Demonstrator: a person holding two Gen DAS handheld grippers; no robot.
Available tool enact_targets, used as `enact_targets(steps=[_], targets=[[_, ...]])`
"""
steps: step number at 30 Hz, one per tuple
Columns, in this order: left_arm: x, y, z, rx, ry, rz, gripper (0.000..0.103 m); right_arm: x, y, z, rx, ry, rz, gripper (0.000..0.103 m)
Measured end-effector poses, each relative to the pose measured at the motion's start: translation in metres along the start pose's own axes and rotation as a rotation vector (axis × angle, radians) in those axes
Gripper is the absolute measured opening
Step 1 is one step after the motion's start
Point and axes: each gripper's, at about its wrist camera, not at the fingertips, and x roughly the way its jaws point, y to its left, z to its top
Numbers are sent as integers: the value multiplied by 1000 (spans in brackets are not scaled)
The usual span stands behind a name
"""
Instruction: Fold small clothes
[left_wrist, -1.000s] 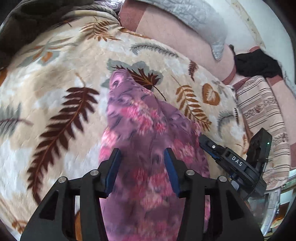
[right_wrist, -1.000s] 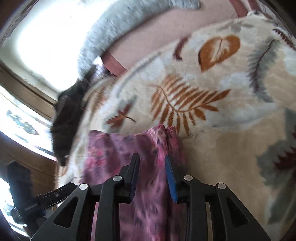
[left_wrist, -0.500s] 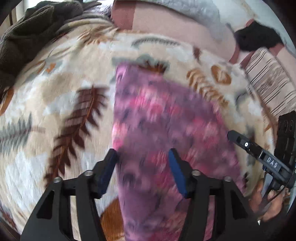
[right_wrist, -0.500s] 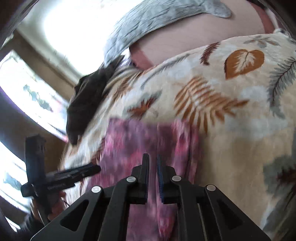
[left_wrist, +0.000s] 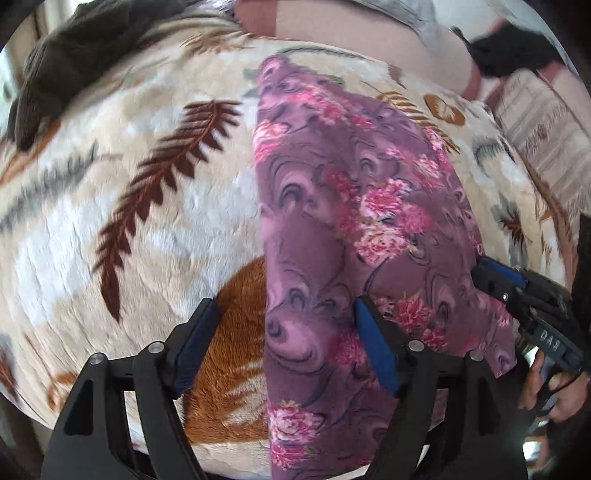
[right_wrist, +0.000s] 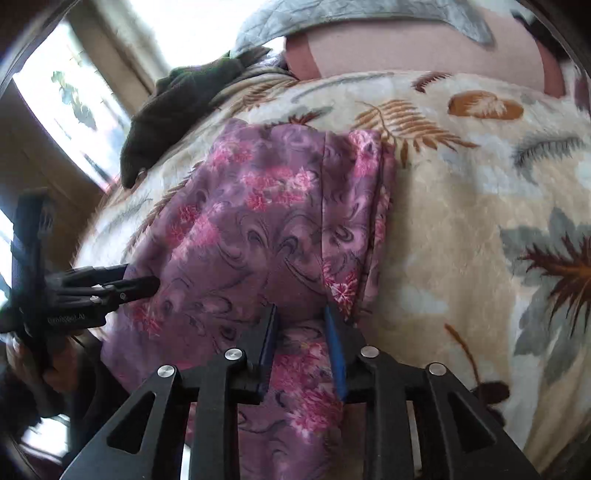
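A purple garment with pink flowers (left_wrist: 332, 221) lies flat and lengthwise on a cream leaf-print blanket (left_wrist: 129, 184); its near end hangs over the bed's front edge. My left gripper (left_wrist: 284, 325) is open, its jaws straddling the garment's left edge. My right gripper (right_wrist: 300, 325) is open above the garment's (right_wrist: 251, 221) near right part, where a strip is folded over. The right gripper also shows in the left wrist view (left_wrist: 498, 277) at the cloth's right edge. The left gripper shows in the right wrist view (right_wrist: 140, 282) at the cloth's left edge.
A dark knit garment (left_wrist: 62, 66) lies at the blanket's far left. A pink pillow or headboard cushion (left_wrist: 369, 48) and grey quilt (right_wrist: 332, 22) lie at the back. A black cloth (left_wrist: 513, 51) and striped fabric (left_wrist: 546, 140) lie at right. A window (right_wrist: 66, 92) is left.
The garment has been laid out flatter and longer on the blanket. My right gripper, shut half a second ago, has opened. My left gripper has opened wider and shifted left to the cloth's edge.
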Motion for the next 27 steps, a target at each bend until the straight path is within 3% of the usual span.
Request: enact_targets(steps=[2,6,8,9,10,11,13,18,20,23,27], targets=[[-9,1,-1,-18,28,-1,76,-12,9,4,-1,12,-30,25],[-29,-8,-24,61,-32,70,76,-30,17,-8,-60,3,0,28],[-18,-11,-34,97,-4,98,77,-16,17,-21,-83,64,-74,30],[-8,-12,-39,111,28,115,78,-9,15,-26,-88,90,-103,32],[-5,-12,-40,107,30,120,79,-8,12,-30,-72,96,-110,43],[-9,-11,-42,93,8,118,79,-11,8,-31,-36,90,-105,45],[-13,-11,-42,91,27,115,79,-24,2,-31,21,73,-96,43],[-13,-9,-45,71,32,111,79,-25,-6,-48,-21,101,-180,43],[-12,-9,-45,60,37,108,79,-25,-11,-52,2,88,-177,45],[-15,-8,-46,68,47,109,79,-31,-10,-45,25,88,-177,45],[-25,-5,-38,59,37,85,78,-43,-9,-17,55,5,-149,45]])
